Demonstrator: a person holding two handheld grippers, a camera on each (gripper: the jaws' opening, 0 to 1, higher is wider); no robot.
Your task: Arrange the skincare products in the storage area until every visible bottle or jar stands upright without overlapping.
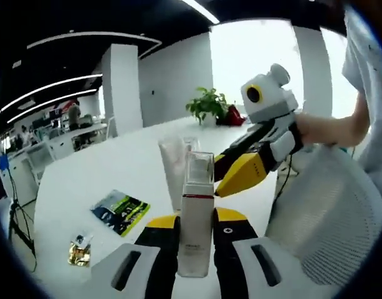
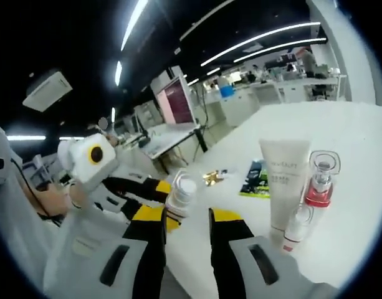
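Observation:
My left gripper [image 1: 195, 225] is shut on a white pump bottle [image 1: 195, 218] with a clear cap, held upright above the white table [image 1: 85, 180]. Just behind it stands a white tube [image 1: 172, 168]. My right gripper [image 1: 235, 169] comes in from the right, its yellow tips close to the bottle's cap. In the right gripper view my right gripper [image 2: 187, 227] is open and holds nothing. The held bottle [image 2: 180, 194] and the left gripper [image 2: 154, 190] lie just beyond its tips. To the right stand the white tube [image 2: 283, 180], a red bottle [image 2: 319, 180] with a clear cap, and a small white bottle [image 2: 296, 228].
A green and blue flat packet [image 1: 120, 212] and a small gold item [image 1: 80, 251] lie on the table to the left. A white mesh chair back [image 1: 334, 212] stands close on the right, beside a person's sleeve [image 1: 365, 75]. A potted plant [image 1: 208, 104] sits at the far table edge.

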